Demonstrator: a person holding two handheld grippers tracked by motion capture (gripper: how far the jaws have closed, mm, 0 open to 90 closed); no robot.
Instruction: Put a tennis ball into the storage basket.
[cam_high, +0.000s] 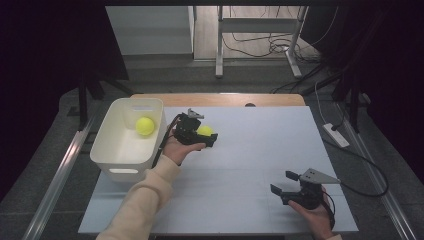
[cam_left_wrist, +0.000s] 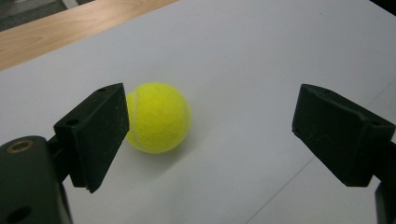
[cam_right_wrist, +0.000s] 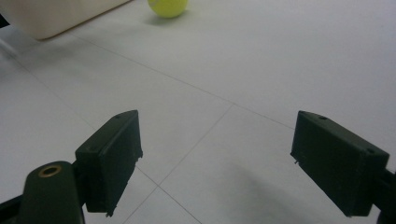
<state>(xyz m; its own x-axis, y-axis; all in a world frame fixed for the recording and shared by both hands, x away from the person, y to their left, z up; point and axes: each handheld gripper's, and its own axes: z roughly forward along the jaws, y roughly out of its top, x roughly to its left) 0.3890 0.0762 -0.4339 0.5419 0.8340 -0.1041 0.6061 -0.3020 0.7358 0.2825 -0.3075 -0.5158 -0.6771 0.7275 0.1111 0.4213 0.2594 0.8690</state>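
Two balls in high view: one in bin (cam_high: 114, 145), other (cam_left_wrist: 158, 117) between wide left tongs (cam_left_wrist: 210, 126), untouched.

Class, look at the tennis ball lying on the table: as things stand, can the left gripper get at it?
Probably yes: the left gripper has open jaws around the tennis ball, which lies on the table with nothing between them.
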